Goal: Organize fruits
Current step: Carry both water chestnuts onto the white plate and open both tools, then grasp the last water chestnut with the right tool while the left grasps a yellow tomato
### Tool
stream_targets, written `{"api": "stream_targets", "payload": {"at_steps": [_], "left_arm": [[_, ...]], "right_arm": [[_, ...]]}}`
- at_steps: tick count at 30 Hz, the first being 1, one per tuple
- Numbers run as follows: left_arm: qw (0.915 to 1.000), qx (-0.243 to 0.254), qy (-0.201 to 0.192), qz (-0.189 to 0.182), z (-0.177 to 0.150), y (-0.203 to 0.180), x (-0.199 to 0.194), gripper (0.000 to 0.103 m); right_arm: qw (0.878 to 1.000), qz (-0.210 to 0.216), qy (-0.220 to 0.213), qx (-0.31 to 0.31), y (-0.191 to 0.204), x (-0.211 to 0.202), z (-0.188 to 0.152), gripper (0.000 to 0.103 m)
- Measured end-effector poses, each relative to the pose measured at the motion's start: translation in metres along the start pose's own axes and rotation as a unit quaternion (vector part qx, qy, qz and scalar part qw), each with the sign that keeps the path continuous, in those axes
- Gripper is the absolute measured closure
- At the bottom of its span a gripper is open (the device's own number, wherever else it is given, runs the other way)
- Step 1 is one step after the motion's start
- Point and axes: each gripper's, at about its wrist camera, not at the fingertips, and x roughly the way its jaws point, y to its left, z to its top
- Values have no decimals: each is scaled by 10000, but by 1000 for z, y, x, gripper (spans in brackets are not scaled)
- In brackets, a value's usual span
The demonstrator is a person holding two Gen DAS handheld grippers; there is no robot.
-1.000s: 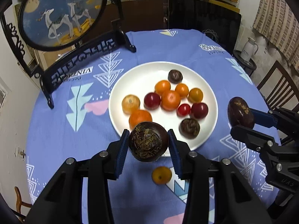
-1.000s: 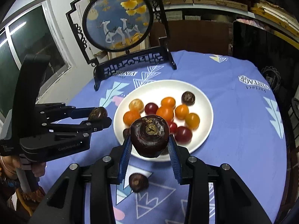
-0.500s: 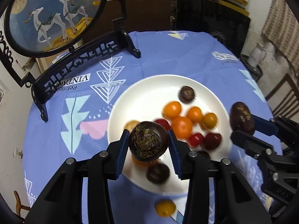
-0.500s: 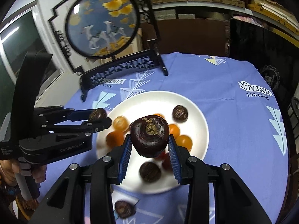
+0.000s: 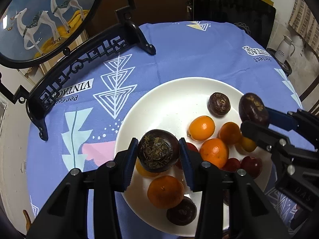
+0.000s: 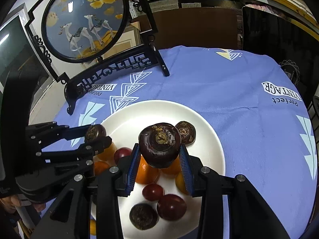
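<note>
A white plate [image 5: 171,99] on the blue tablecloth holds several orange, red and dark fruits. My left gripper [image 5: 158,153] is shut on a dark brown water chestnut [image 5: 158,151] and holds it above the plate's near left part. My right gripper [image 6: 159,155] is shut on another dark water chestnut [image 6: 159,144] above the plate's [image 6: 139,115] middle. The right gripper also shows in the left wrist view [image 5: 255,113], over the plate's right rim. The left gripper shows in the right wrist view [image 6: 95,134], over the left rim.
A round painted screen on a black stand [image 5: 83,59] stands at the table's back left. A dark chair back [image 5: 231,6] is behind the table. A white jug [image 5: 284,48] sits off the table at right. A small yellow fruit [image 6: 92,227] lies on the cloth by the plate's near edge.
Both grippers have moved forward over the plate, each still holding its water chestnut. The plate now fills the lower view and the loose fruits on the cloth have slipped to the bottom edge.
</note>
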Motion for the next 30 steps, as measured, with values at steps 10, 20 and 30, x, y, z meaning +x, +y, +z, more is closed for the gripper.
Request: {"api": "stream_targets", "payload": {"at_steps": [10, 20, 30], "left_arm": [[10000, 65, -5, 23, 4, -2, 5, 62], [9993, -43, -321, 162, 3, 7, -20, 22], [9979, -484, -402, 133, -50, 46, -60, 22]], "right_arm": [[9999, 30, 79, 56, -3, 11, 13, 60], [9994, 54, -330, -87, 6, -27, 13, 39], [9990, 168, -89, -415, 27, -72, -64, 36]]}}
